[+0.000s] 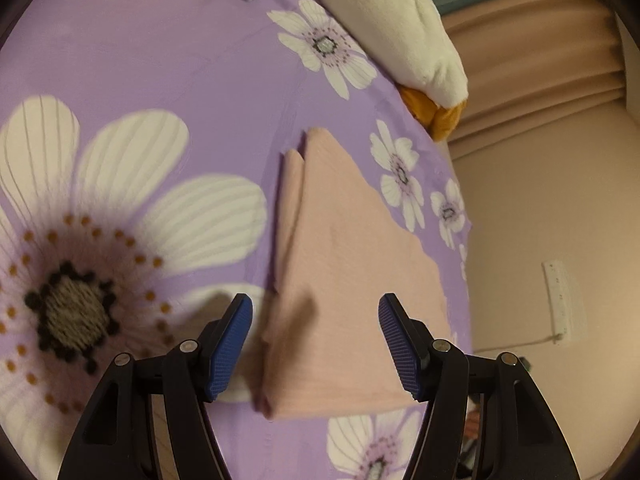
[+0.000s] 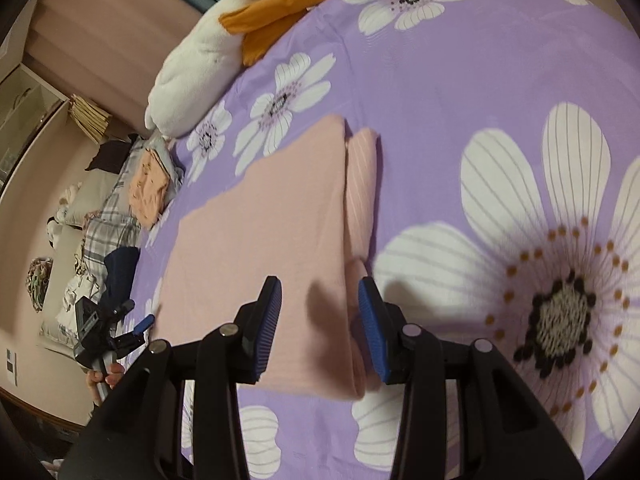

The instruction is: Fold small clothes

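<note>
A folded pink garment (image 1: 344, 280) is seen lying flat on a bed covered by a purple sheet (image 1: 160, 60) printed with large white flowers. The garment is folded into a roughly rectangular stack, with a narrower folded layer showing along one long edge (image 2: 362, 184). It is placed near the bed's edge, with the plain wall beyond.

The left tongs (image 1: 316, 344) are held wide apart above the near end of the garment, blue ribbed pads (image 1: 230, 348) facing inward, nothing gripped between them. A shadow is cast on the cloth between the jaws. Contact with the cloth cannot be confirmed.

The right tongs (image 2: 320, 330) are also spread open, poised over the near folded edge of the garment (image 2: 260, 240), nothing held. The left tongs are seen again in the right wrist view at lower left (image 2: 108, 336), held by a hand (image 2: 102, 380) off the bed's edge.

A white plush toy (image 1: 392, 24) with orange parts (image 1: 436, 114) is seen at the far side of the bed, against pinkish curtains (image 1: 532, 60). A pile of folded clothes (image 2: 150, 188), peach on top, is visible further along the bed. A white strip (image 1: 558, 300) is fixed on the wall.
</note>
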`<control>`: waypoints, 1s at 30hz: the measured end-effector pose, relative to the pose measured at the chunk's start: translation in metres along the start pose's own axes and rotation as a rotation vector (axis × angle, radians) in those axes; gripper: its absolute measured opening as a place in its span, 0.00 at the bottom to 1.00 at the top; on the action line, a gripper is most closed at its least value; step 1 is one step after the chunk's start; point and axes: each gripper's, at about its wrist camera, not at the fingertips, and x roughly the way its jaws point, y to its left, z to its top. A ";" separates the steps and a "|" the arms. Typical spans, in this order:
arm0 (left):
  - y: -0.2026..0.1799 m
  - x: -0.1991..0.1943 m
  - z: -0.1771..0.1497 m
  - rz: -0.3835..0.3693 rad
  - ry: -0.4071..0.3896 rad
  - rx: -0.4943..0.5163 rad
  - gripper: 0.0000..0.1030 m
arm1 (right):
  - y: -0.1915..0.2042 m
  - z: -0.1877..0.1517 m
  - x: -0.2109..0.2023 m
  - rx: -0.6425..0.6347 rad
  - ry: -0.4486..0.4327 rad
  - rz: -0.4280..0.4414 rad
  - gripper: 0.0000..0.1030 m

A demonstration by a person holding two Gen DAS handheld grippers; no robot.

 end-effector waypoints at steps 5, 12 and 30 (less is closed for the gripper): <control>0.001 0.017 -0.007 0.000 0.063 -0.004 0.62 | 0.001 -0.009 0.009 0.006 0.032 -0.010 0.40; -0.008 0.004 -0.011 -0.085 0.060 0.033 0.62 | 0.013 -0.012 0.005 -0.030 0.024 0.059 0.40; -0.014 0.020 -0.010 -0.206 0.166 0.051 0.62 | 0.012 -0.013 0.011 -0.023 0.030 0.168 0.37</control>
